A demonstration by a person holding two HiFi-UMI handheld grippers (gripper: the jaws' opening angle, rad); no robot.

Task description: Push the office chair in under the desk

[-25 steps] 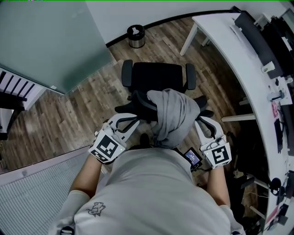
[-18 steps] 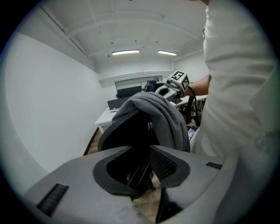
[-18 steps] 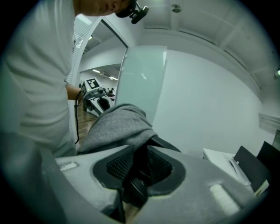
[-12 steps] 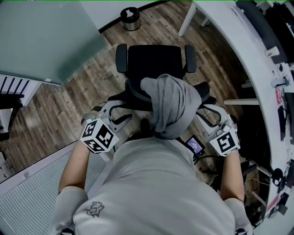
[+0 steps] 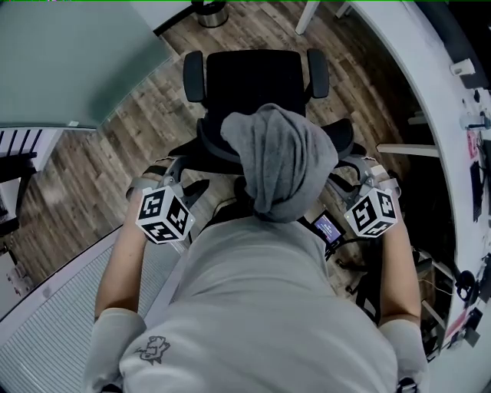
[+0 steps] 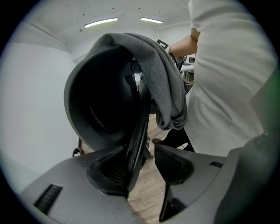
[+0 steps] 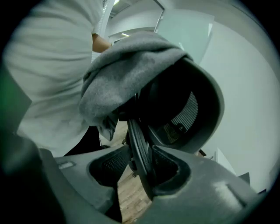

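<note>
The black office chair [image 5: 257, 77] stands on the wood floor, seat facing away from me, left of the white desk [image 5: 418, 69]. A grey garment [image 5: 284, 157] is draped over the top of its backrest. My left gripper [image 5: 175, 178] is at the backrest's left edge and my right gripper [image 5: 354, 170] at its right edge. In the left gripper view the backrest rim [image 6: 138, 131] runs between the opening jaws of the left gripper [image 6: 142, 164], with a gap to one pad. In the right gripper view the rim [image 7: 138, 144] lies likewise inside the opening right gripper [image 7: 138, 168].
A frosted glass partition [image 5: 69, 61] rises at the left, and a round bin [image 5: 209, 9] stands beyond the chair. A white desk leg [image 5: 307, 15] is at the top. Ribbed flooring [image 5: 46, 330] lies at the lower left. Cables and clutter sit under the desk's right end.
Both grippers' jaws have spread from a tight hold on the backrest's edges to a loose one. The hands have drawn back slightly and the view has tilted down.
</note>
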